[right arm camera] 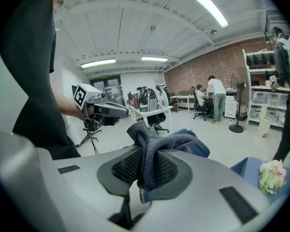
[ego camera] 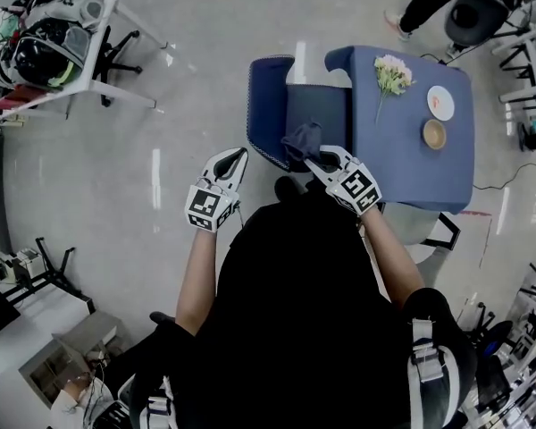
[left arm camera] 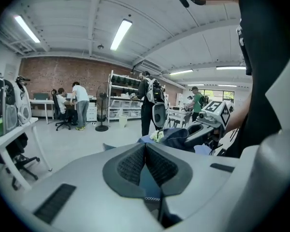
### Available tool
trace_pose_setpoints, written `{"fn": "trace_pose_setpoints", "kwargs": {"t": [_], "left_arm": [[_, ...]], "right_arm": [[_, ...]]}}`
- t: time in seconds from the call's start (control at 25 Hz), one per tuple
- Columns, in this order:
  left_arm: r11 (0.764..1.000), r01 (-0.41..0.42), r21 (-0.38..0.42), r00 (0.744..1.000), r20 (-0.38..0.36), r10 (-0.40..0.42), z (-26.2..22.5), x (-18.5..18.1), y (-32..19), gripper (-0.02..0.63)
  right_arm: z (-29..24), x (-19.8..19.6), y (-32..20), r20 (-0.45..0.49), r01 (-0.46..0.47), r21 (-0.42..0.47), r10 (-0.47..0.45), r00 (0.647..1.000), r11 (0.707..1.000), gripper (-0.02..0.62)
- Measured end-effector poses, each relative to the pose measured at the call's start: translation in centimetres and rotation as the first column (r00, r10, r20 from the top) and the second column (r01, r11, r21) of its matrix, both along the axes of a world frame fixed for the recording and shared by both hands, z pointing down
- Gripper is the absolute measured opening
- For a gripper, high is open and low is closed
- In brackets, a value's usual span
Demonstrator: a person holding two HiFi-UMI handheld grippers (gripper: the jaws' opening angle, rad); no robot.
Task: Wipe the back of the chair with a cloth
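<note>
"The fingers (right arm camera: 123, 167) of the right gripper (ego camera: 320, 157), what had they got?"

"They were clamped on the cloth (right arm camera: 152, 144). It was a dark bunch sticking up between them, held at the near edge of the blue chair (ego camera: 266, 114). Whether it touched the chair, I couldn't tell."

"And the left gripper (ego camera: 237, 156)?"

"Its fingers (left arm camera: 131, 166) were pressed together with nothing in them. It hung just left of the chair, near the other gripper but apart from it."

"Anything beside the chair?"

"A blue-covered worktop (ego camera: 402, 168) stood just to its right, with flowers (ego camera: 391, 74), a plate (ego camera: 440, 103) and a bowl (ego camera: 434, 134) on it."
</note>
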State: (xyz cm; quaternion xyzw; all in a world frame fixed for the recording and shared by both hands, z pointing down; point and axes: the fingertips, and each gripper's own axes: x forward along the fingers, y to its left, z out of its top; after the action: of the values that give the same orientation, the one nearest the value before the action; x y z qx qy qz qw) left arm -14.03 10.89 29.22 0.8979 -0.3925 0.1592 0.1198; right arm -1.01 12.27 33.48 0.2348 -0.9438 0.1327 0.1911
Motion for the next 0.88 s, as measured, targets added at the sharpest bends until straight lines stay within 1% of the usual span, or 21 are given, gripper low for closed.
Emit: {"fn": "trace_pose_setpoints", "kwargs": {"t": [0.12,0.24,0.48,0.88], "left_arm": [[1.0,-0.01,0.017,1.0,0.016,0.009,-0.3,0.2,0.0,0.025],[1.0,-0.012,0.025,1.0,0.003,0.012,-0.8,0.1,0.5,0.025],[1.0,-0.019,0.021,1.0,-0.007,0.02,-0.6,-0.4,0.9,0.025],[1.0,-0.004,0.018,1.0,-0.02,0.005,-1.2,-0.6,0.6,0.025]], "right_arm": [[-0.4,0.2,0.2,-0.005,-0.002,0.008,0.002,1.0,1.0,0.064],[-0.8,0.0,0.5,-0.009,-0.008,0.014,0.009,1.0,1.0,0.064],[-1.3,-0.8,0.2,-0.011,-0.016,0.037,0.016,1.0,0.999,0.064],[-1.3,-1.0,-0.5,-0.025,0.0,0.032,0.001,1.0,1.0,0.064]]}}
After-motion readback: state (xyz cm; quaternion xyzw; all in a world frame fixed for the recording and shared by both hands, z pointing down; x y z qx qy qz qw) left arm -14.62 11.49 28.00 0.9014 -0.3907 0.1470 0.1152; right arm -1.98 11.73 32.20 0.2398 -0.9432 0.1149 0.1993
